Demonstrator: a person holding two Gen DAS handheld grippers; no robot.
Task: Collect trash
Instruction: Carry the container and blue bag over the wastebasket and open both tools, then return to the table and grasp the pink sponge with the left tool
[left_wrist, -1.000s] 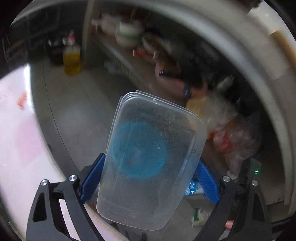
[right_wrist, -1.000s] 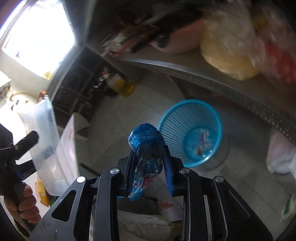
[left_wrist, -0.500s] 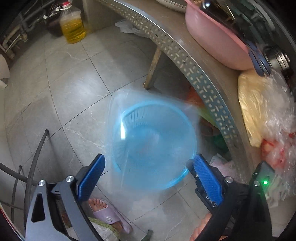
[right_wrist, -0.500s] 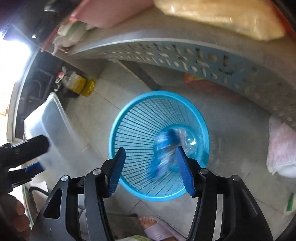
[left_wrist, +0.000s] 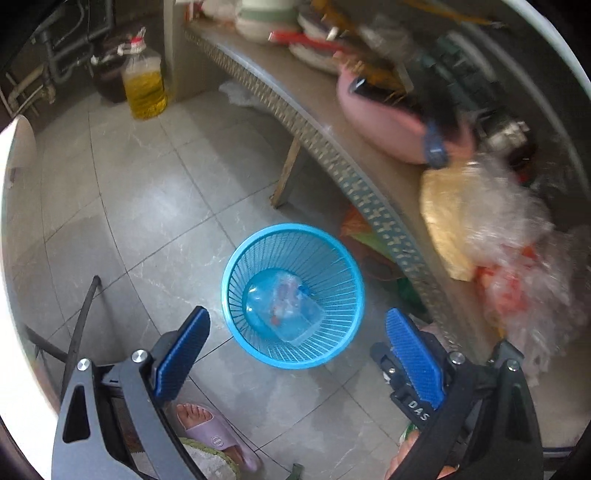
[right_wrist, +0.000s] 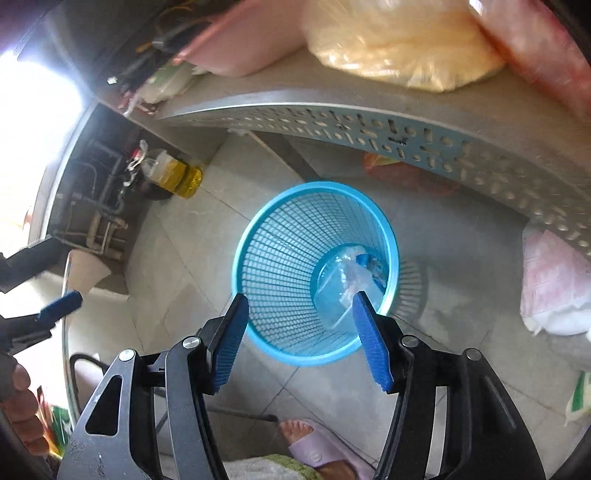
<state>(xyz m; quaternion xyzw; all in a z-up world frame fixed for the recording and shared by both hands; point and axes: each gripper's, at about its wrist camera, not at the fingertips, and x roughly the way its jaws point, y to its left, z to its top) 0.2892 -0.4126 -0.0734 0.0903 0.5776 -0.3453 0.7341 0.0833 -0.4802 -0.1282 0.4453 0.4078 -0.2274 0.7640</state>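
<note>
Left gripper: jaws spread wide with nothing between the blue pads; it hangs above the floor, the basket showing in the gap.
Right gripper: jaws apart and empty, poised over the near rim of the basket; the left gripper's tips show at this view's left edge.
Blue basket: an upright mesh waste basket on the grey tiled floor, mouth open upward, rim unobstructed.
Trash: a clear plastic container lies tilted at the basket's bottom, with a crumpled blue-labelled bottle on it; both sit well below the rim.
Shelf edge: a perforated metal shelf runs just beside the basket's far side and overhangs part of the floor behind it; a slanted leg meets the floor near the basket.
On the shelf: a pink basin and plastic bags, the bags reaching to the shelf's front edge.
Open floor: bare tiles stretch left of the basket to an oil jug by the far wall, well apart from it.
Near edge: a foot in a lilac slipper stands on the tiles below the left gripper.
</note>
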